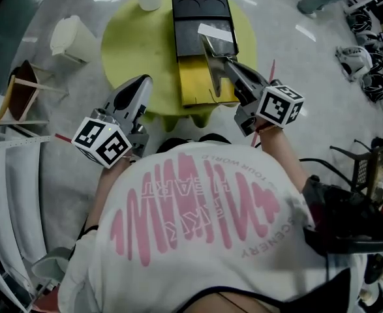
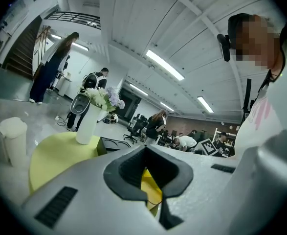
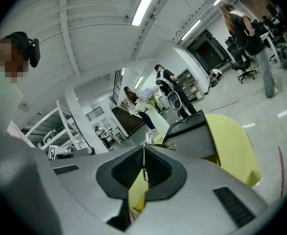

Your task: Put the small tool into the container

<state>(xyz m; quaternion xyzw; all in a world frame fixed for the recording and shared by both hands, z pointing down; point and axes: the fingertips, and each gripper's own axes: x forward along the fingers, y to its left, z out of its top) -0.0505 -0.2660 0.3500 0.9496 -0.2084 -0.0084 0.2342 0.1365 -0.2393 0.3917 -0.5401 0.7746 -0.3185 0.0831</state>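
Tool [image 1: 211,47] is pinched in the right claw [image 1: 226,62], pads pressed onto its thin metal shank. It hangs over the black-and-yellow container [image 1: 190,77] on the round yellow-green surface [image 1: 129,51]. Its long axis runs straight out from the claw, away from the person, along the container's length. Left claw [image 1: 143,85] is pressed together and empty at the surface's near edge, farther from the container. Likely next: right claw lowers and lets go.
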